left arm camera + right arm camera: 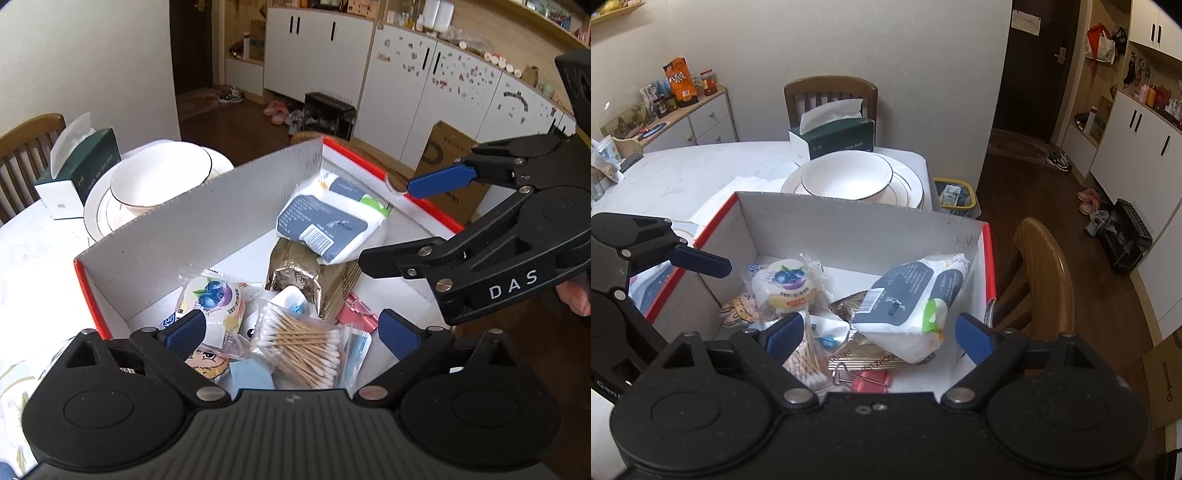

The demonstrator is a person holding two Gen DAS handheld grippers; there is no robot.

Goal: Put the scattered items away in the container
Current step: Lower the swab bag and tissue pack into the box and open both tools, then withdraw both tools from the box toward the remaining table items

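The red-rimmed cardboard box (207, 206) sits at the table's edge (683, 173), a wooden chair (1045, 273) close against its right side. Inside lie a cotton swab bag (299, 350), a blueberry snack packet (214, 295), a gold pouch (306, 277), pink binder clips (358, 314) and a tissue pack (332, 221) tilted on top. Both the left gripper (291, 332) and right gripper (879, 332) hover above the box, jaws spread, holding nothing. Only the right view shows a yellow-rimmed bin (955, 195) beyond the box.
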